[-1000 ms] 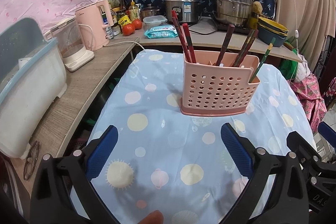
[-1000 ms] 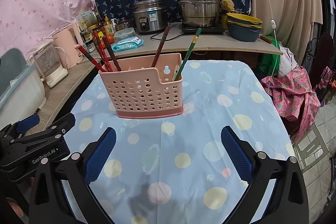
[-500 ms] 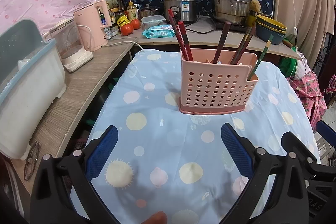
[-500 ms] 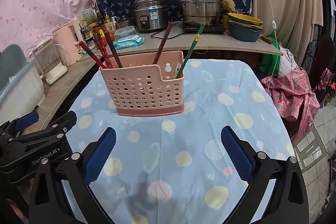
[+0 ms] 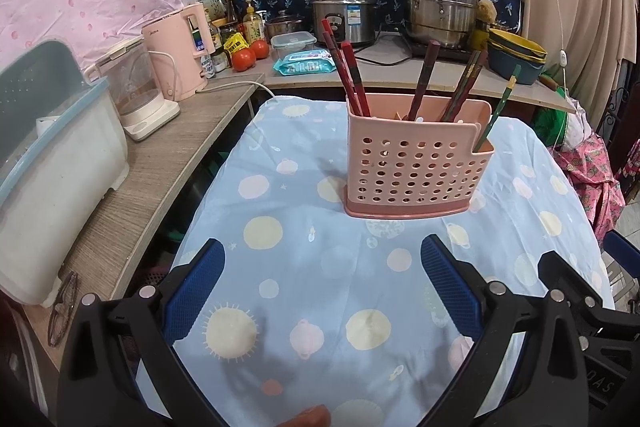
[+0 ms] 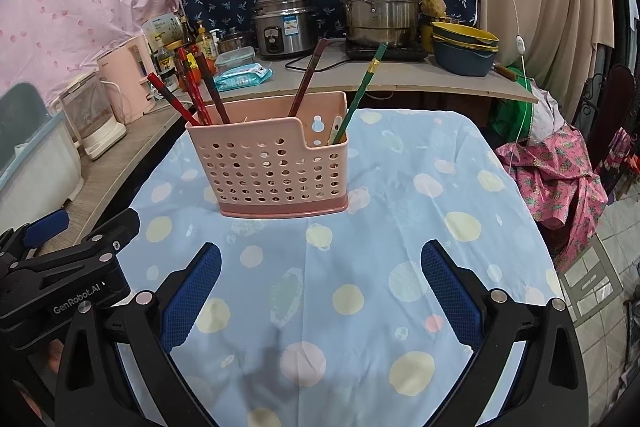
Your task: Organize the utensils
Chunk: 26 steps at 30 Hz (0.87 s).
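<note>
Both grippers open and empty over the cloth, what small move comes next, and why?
Probably ease the right gripper forward toward the green chopstick, alone in the low end compartment of the pink perforated plastic holder; the dark red chopsticks cluster at the opposite end.

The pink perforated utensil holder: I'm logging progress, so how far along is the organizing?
Done: the red and brown chopsticks and the green chopstick stand in the pink perforated plastic utensil holder. In hand: nothing; the left gripper and right gripper are open and empty. Left: no loose utensils show on the blue spotted tablecloth; it looks finished.
</note>
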Tool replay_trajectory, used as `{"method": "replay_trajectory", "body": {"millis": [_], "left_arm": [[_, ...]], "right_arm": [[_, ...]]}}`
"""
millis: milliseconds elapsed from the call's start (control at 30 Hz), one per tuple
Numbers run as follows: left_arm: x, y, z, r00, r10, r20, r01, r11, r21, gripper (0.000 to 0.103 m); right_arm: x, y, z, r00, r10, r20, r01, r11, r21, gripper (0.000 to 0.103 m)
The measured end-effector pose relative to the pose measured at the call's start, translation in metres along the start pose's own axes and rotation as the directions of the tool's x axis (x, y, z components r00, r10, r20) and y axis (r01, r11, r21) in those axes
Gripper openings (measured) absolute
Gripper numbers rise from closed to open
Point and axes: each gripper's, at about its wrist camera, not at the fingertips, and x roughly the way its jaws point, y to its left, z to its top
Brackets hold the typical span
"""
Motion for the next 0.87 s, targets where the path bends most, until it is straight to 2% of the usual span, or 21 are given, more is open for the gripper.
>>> {"method": "replay_trajectory", "body": {"millis": [433, 867], "left_arm": [[0.008, 0.005, -0.004, 0.999, 0.024, -0.022, -0.024, 1.0, -0.019, 0.094], [0.012, 0.009, -0.002, 0.999, 0.009, -0.034, -0.01, 1.0, -0.02, 0.094]], "right_arm": [[0.005, -0.006, -0.003, 1.0, -0.012, -0.012, 0.012, 1.0, 0.01, 0.097], [0.008, -0.008, -0.005, 1.0, -0.021, -0.021, 0.021, 1.0, 0.01, 0.097]]}}
